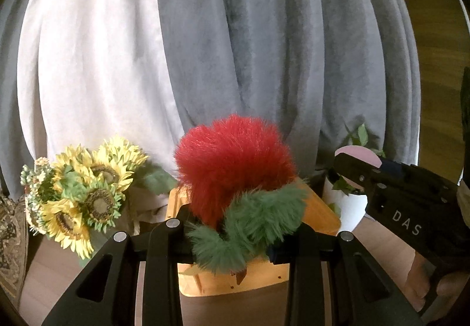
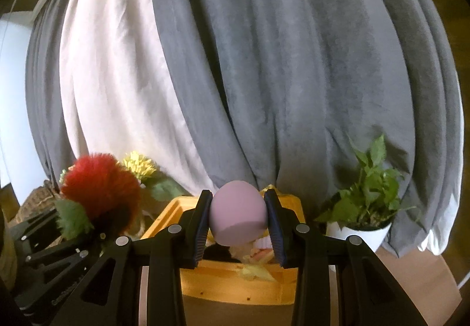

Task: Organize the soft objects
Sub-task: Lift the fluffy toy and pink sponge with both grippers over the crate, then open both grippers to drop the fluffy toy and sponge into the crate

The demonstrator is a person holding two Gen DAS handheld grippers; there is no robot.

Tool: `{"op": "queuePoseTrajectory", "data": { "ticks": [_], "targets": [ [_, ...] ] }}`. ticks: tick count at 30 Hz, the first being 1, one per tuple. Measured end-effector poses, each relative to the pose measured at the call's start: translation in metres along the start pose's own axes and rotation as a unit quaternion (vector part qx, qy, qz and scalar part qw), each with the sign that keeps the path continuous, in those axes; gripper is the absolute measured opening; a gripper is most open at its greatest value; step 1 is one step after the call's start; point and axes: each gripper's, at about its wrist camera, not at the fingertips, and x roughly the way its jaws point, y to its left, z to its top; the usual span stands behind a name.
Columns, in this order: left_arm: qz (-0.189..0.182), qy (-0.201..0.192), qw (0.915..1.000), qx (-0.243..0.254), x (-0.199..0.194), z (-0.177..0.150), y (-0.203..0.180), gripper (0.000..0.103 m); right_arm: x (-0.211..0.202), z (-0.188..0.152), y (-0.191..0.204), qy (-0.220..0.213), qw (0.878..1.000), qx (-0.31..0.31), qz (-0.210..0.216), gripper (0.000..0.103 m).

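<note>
Both grippers hold a soft item above the wooden box [image 2: 235,276]. The left gripper [image 1: 232,238] pinches a fluffy red plush flower [image 1: 232,161] by its green fuzzy leaves, the red head standing over the box's far side. The right gripper [image 2: 238,220] squeezes a pink egg-shaped foam sponge [image 2: 238,216] between its blue pads [image 2: 202,223], just above the box opening, where a few pale items lie inside. This looks like the carrying step — each piece lifted, not yet placed. Next, each needs lowering to its spot before the jaws spread — clear of the sunflower bouquet [image 1: 82,193] and potted plant [image 2: 367,202].
</note>
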Motion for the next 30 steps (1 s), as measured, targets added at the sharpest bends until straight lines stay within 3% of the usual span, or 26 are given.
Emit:
{"op": "queuePoseTrajectory", "data": {
  "ticks": [16,30],
  "targets": [
    [-0.006,0.021,0.9997,0.009,0.085,0.010,0.014,0.032,0.086,0.001,-0.014,0.041,0.999,0.003,-0.020,0.037],
    [-0.024,0.113,0.9927,0.035,0.172,-0.016,0.017,0.032,0.163,-0.025,-0.024,0.122,0.992,0.007,-0.017,0.038]
  ]
}}
